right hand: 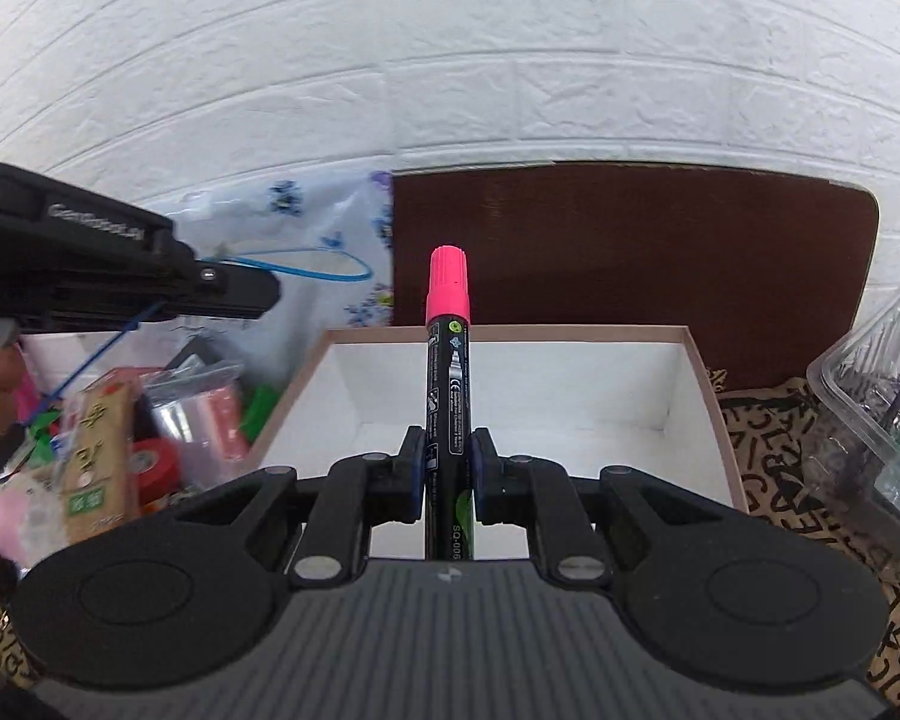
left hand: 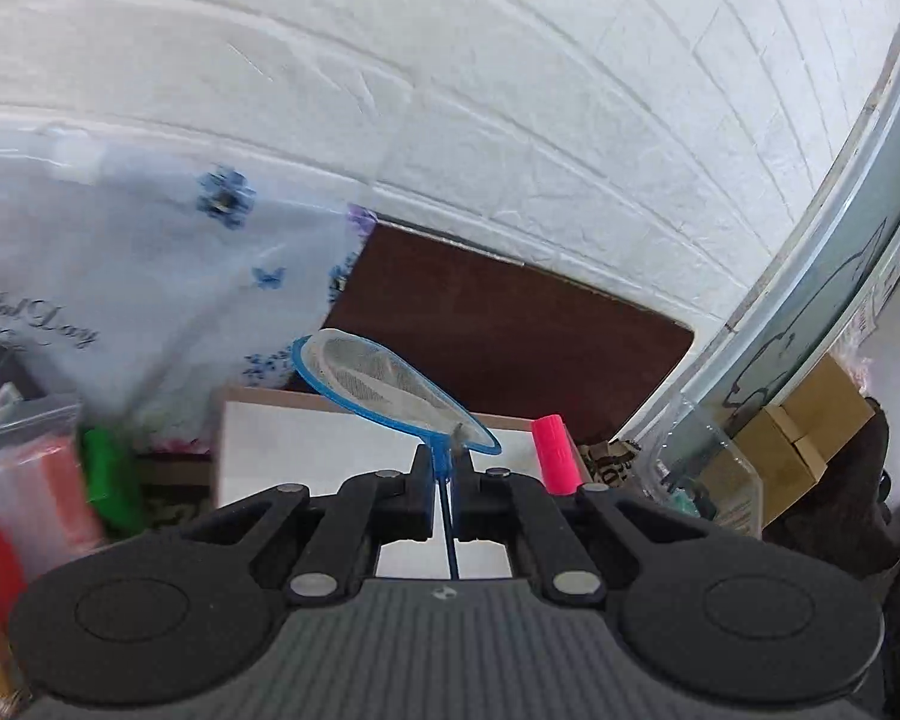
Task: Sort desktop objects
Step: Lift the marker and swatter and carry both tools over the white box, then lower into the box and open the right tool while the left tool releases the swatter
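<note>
My left gripper (left hand: 444, 465) is shut on the thin blue handle of a small blue-rimmed mesh net (left hand: 384, 384), which sticks out ahead over the white open box (left hand: 252, 399). In the right wrist view, my right gripper (right hand: 448, 450) is shut on a black marker with a pink cap (right hand: 448, 360), held above the same box (right hand: 510, 333). The pink cap (left hand: 555, 455) also shows to the right in the left wrist view. The left gripper (right hand: 258, 295) and the net's rim (right hand: 306, 267) appear at the left of the right wrist view.
A floral plastic bag (right hand: 330, 240) and a dark brown board (right hand: 630, 252) lean on the white brick wall. Left of the box lies a pile with a red tape roll (right hand: 156, 462) and packets (right hand: 90, 450). A clear plastic container (right hand: 870, 408) stands at right.
</note>
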Tool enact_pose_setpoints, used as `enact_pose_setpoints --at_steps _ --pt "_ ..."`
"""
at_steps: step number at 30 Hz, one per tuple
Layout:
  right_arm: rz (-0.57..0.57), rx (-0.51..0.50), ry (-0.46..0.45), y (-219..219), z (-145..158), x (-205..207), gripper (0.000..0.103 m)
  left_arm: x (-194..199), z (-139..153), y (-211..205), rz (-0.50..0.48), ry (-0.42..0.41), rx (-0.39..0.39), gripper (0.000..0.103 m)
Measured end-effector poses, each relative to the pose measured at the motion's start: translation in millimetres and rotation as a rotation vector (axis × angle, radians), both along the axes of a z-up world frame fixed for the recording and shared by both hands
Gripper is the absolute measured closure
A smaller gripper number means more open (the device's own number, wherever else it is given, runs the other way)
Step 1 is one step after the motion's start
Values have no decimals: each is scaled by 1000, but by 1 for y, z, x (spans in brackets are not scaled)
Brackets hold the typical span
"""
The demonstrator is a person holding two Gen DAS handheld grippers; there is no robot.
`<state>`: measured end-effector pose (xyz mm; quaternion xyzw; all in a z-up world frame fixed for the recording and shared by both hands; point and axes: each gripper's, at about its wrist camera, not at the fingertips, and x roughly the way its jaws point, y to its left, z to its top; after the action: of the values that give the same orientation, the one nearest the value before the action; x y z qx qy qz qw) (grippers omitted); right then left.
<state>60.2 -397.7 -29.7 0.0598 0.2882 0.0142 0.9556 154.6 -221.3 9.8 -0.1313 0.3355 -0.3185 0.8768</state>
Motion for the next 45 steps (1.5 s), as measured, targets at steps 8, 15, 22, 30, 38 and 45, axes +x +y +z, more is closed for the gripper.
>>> enact_pose_setpoints --at_steps 8,15,22,30,38,45 --pt "-34 46 152 -13 -53 50 89 43 -67 -31 -31 118 93 101" --pt "-19 38 264 -1 -87 72 89 52 -103 -30 -36 198 154 101" --pt "-42 28 301 4 -93 77 86 45 -105 -28 -83 219 153 33" --pt "-68 5 305 0 -87 66 29 23 -96 -16 -114 229 125 15" --pt "-38 -21 299 11 -82 49 5 4 -87 -16 -152 242 181 4" --pt "-13 -50 257 20 -64 29 4 -18 -70 -11 -112 235 195 0"
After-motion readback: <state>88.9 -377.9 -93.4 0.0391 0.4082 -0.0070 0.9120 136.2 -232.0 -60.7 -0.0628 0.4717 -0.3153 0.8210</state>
